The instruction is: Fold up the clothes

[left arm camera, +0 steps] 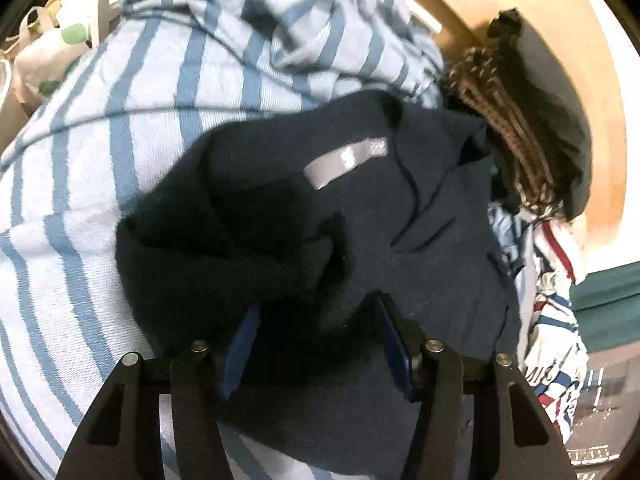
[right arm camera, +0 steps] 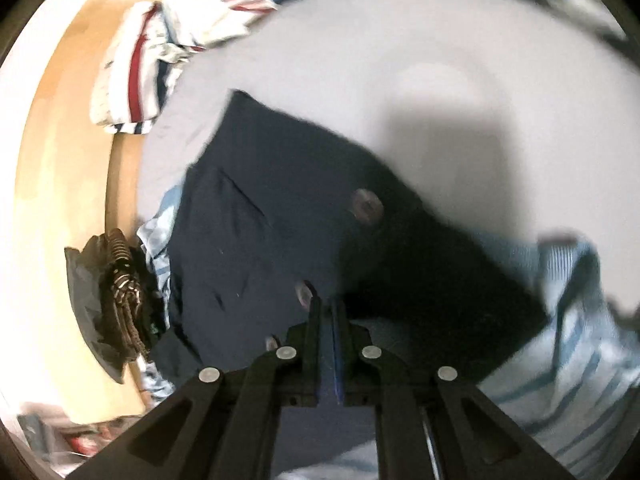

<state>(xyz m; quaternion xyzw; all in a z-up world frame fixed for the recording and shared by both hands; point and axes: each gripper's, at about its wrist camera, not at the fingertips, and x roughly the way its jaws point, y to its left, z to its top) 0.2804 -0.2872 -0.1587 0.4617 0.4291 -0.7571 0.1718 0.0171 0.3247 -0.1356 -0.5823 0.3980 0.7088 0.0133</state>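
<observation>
The right gripper (right arm camera: 326,304) is pinched shut on the near edge of the navy garment (right arm camera: 280,208), beside a button. The left gripper (left arm camera: 316,312) stands half open over bunched navy cloth; whether it grips, I cannot tell. Beyond the garment lie a striped blanket (left arm camera: 100,160) and a patterned pile (right arm camera: 168,40). Judging by this, the fold is starting; next, lift the edge across.

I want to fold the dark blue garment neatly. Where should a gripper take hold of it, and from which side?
Grip the dark blue garment at its free far corner, which lies flat on the pale sheet, coming from the sheet side. The edges there look straight and uncovered, so probably only one layer gets pinched. Near the striped cloth the fabric is bunched.
</observation>
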